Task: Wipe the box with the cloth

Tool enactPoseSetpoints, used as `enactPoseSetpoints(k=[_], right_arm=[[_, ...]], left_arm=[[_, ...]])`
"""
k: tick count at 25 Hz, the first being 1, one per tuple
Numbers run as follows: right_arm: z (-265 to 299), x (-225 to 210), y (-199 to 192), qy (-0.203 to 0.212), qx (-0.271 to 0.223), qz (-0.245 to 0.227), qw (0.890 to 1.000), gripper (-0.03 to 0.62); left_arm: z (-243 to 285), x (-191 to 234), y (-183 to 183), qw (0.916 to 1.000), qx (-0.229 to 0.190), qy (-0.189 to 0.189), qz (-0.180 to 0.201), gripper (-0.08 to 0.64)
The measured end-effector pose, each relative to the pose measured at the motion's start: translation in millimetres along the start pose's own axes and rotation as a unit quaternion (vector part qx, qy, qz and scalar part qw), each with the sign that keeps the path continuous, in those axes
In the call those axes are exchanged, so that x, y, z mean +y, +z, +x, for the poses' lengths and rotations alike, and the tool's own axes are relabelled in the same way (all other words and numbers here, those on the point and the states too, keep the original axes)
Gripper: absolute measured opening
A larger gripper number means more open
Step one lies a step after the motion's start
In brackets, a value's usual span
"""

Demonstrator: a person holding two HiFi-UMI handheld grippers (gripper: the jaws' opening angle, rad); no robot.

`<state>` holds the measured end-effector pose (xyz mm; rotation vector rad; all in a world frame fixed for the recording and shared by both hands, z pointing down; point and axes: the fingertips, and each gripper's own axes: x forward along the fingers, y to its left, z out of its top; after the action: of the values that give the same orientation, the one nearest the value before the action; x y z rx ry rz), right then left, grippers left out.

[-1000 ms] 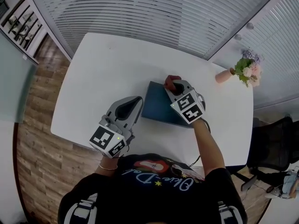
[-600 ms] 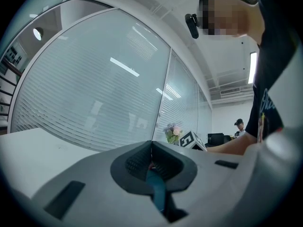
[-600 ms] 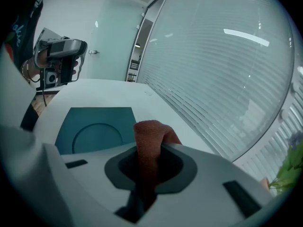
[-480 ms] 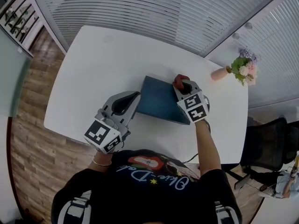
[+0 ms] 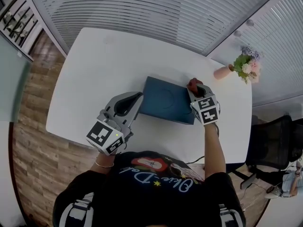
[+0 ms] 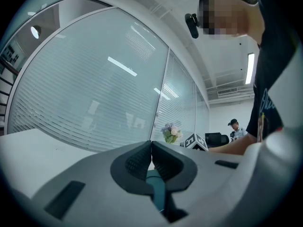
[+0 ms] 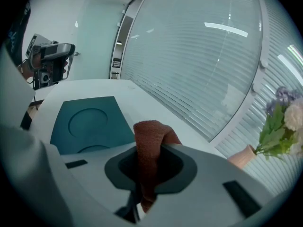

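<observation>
A flat dark teal box [image 5: 165, 100] lies on the white table [image 5: 99, 60]; its lid with a round recess shows in the right gripper view [image 7: 90, 122]. My right gripper [image 5: 195, 88] is at the box's right edge, shut on a rust-red cloth [image 5: 191, 83] that bunches up out of the jaws [image 7: 150, 138]. My left gripper [image 5: 139, 95] lies at the box's left edge with its jaws shut tip to tip [image 6: 151, 145]. A strip of teal shows through the gap behind the tips.
A pink vase of flowers [image 5: 246, 70] stands near the table's far right corner, close to the right gripper [image 7: 284, 122]. Slatted glass walls run behind the table. A black office chair [image 5: 277, 145] stands off the right side. A person [image 6: 235, 129] is far off.
My right gripper has slid the cloth rightward across the box's far side, from about the middle to the right edge. The left gripper has stayed at the left edge.
</observation>
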<state>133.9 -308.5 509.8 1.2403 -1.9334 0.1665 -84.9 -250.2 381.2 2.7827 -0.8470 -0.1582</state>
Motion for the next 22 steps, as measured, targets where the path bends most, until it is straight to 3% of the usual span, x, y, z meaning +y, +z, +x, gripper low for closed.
enactPoseSetpoints(k=[7,12,17,22], right_arm=[[-8,-21,-20,-0.031,-0.004,0.045,0.998,0.043],[-28,-44,-15,-0.082,-0.032,0.078,0.993,0.043],[-59,-52,29,-0.13,-0.106,0.054,0.984,0.043],[-70,-20,94,-0.101,-0.195,0.026,0.975,0.043]], left_arm=[[1,-3,-1,1.0,-0.002,-0.004,-0.001,0.005],[-1,-4,-1,1.0,-0.003,-0.002,-0.001,0.005],[-1,-6,-1,1.0,-0.004,-0.004,0.0,0.005],[0,-10,-2,1.0,-0.004,-0.008,0.0,0.005]])
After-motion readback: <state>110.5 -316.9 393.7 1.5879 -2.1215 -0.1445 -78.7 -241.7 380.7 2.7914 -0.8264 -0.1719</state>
